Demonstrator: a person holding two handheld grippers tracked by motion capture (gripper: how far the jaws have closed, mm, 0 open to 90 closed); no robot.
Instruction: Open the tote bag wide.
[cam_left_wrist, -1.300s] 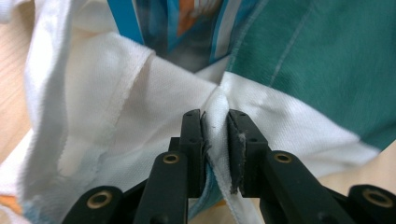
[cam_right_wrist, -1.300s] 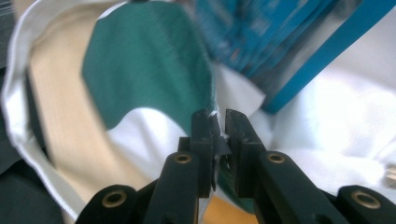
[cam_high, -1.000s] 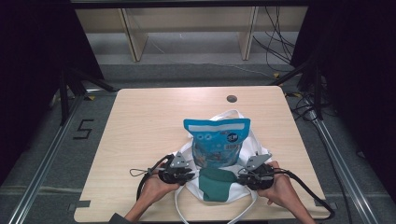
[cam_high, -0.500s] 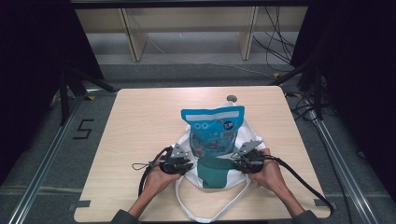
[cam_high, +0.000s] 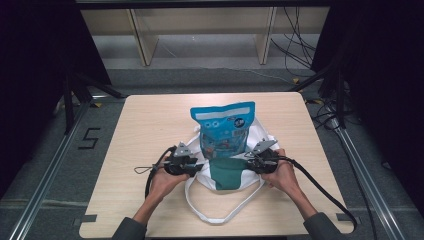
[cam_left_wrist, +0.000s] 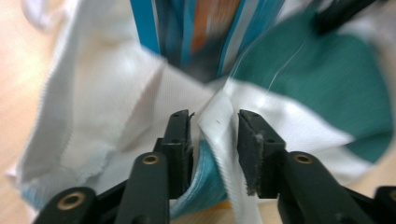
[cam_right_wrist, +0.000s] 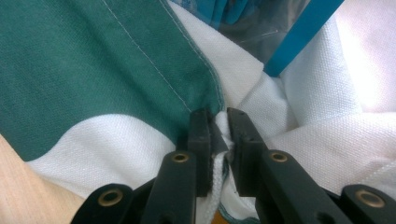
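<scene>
The tote bag (cam_high: 227, 172), white cloth with a green panel on its front, lies near the person's edge of the tabletop (cam_high: 150, 120), its mouth turned away from the person and its looped white handle (cam_high: 220, 217) trailing toward the near edge. A blue snack pouch (cam_high: 224, 131) stands half inside the mouth, its upper part rising clear of the cloth.

At the bag's left rim sit the left tongs (cam_high: 196, 168), carried by the left hand (cam_high: 162, 181), with a black cable looping off to the side. In the left gripper view the left tongs (cam_left_wrist: 214, 135) stand partly apart, their jaws having just been opening; a folded edge of the tote bag (cam_left_wrist: 116, 112) hangs between them, nearer the right-hand jaw, with a visible gap on the other side, so the cloth is not pinched. The snack pouch (cam_left_wrist: 196, 28) shows blurred just beyond.

At the bag's right rim are the right tongs (cam_high: 250, 161), in the right hand (cam_high: 281, 172), a thick cable running back over the tabletop. In the right gripper view the right tongs (cam_right_wrist: 218, 126) are nearly closed, gripping the hem of the tote bag (cam_right_wrist: 116, 70) where green meets white.
</scene>
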